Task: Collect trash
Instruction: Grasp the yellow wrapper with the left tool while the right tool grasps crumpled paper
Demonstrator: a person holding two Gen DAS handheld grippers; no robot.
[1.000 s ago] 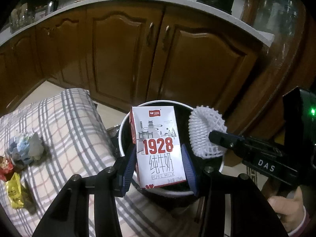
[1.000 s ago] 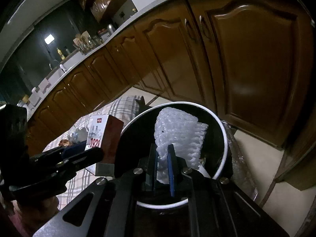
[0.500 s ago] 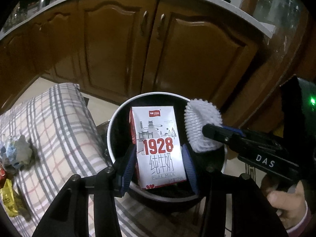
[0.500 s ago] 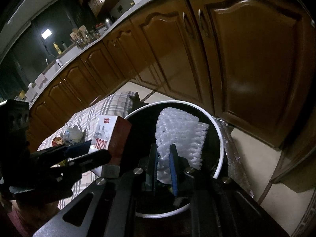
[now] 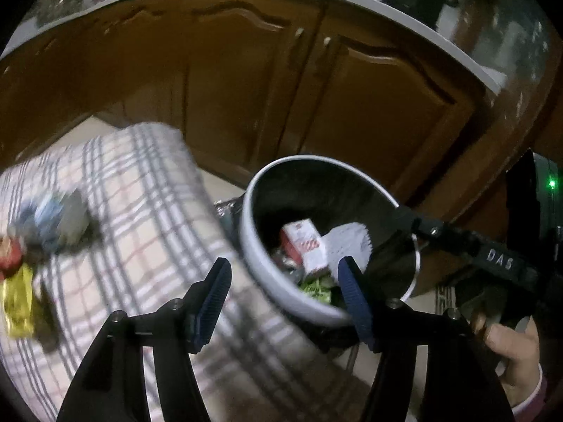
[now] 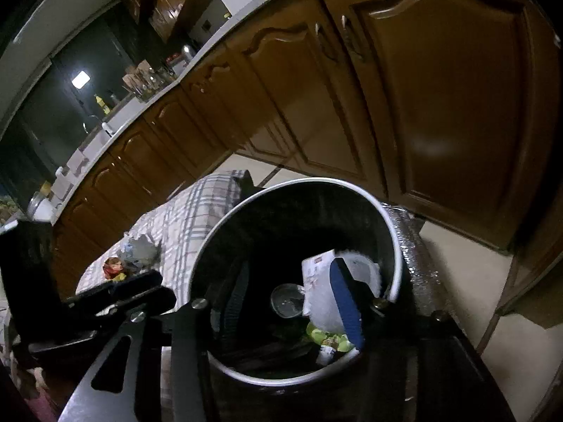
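With both sets of jaws spread wide and empty, I judge this drop finished.

Inside the round white-rimmed black trash bin [image 5: 262, 274] lie the red-and-white milk carton [image 5: 304, 246] and the white foam fruit net [image 5: 348, 242], on top of green wrappers. I have my left gripper [image 5: 285, 293] just at the bin's near rim and my right gripper [image 6: 293, 302] right over its mouth, placed so things fall inside. More litter waits on the plaid-covered table [image 5: 147, 190]: a crumpled bluish-grey wad [image 5: 58, 219] and a yellow wrapper [image 5: 19, 302].
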